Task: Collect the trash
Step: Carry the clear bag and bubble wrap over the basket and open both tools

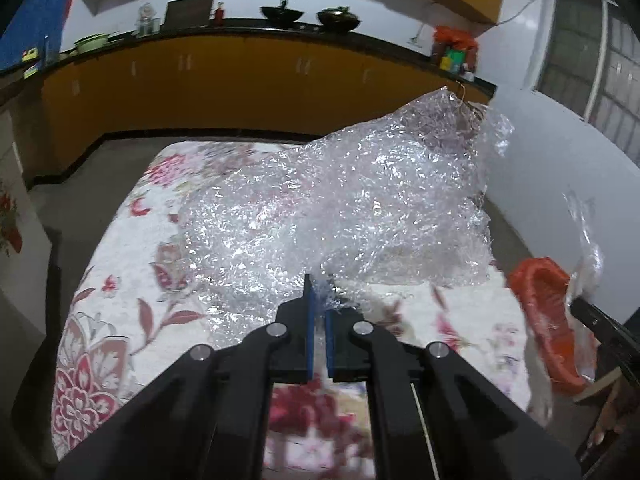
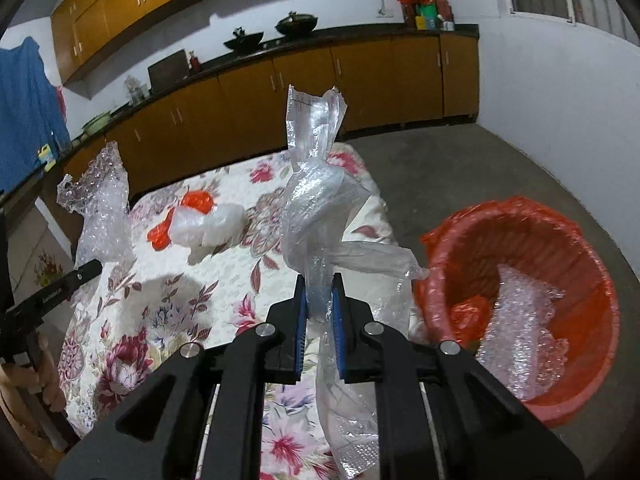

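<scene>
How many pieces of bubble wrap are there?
2 for sure. One sheet of bubble wrap is pinched in the left gripper; another piece lies in the red bin. More may hide underneath.

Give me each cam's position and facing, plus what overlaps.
Left wrist: on the left gripper, angled down over the floral table toward the kitchen counter; shows its own fingers shut on bubble wrap.
Right wrist: on the right gripper, same downward angle; fingers shut on a clear plastic bag, red bin at right, left gripper at left edge.
Shared: table, bubble wrap, counter, cabinets.
</scene>
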Motion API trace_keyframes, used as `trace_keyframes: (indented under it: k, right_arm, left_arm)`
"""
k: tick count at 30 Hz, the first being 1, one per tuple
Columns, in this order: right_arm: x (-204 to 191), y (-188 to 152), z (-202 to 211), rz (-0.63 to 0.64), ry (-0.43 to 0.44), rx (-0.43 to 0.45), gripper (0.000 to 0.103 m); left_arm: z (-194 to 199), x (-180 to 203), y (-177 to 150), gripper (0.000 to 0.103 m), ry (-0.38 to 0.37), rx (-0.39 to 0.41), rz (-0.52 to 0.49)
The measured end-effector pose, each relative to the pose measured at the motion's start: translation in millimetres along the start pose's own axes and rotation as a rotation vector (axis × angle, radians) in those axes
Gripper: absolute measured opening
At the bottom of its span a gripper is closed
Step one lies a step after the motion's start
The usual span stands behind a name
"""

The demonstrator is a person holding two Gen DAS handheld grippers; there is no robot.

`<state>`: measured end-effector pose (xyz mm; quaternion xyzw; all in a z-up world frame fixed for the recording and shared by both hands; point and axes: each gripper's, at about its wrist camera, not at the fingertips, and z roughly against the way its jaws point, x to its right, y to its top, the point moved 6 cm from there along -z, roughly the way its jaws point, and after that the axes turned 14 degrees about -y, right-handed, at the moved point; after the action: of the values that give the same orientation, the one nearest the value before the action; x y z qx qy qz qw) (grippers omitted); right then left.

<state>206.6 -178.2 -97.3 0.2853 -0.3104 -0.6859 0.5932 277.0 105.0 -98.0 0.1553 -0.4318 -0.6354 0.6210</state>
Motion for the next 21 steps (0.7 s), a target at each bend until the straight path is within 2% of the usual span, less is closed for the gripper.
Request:
trace_keyframes:
  k: [10, 21]
  right_arm:
    - [45, 6, 26, -0.074, -0.042, 0.043, 0.012]
    - [98, 1, 39, -0.156, -0.115, 0.061, 0.012]
  left_arm:
    - [-1, 73, 0, 0.006, -0.111, -0.005, -0.080]
    - [-19, 154, -10, 0.006, -0.242, -0.044, -0.145]
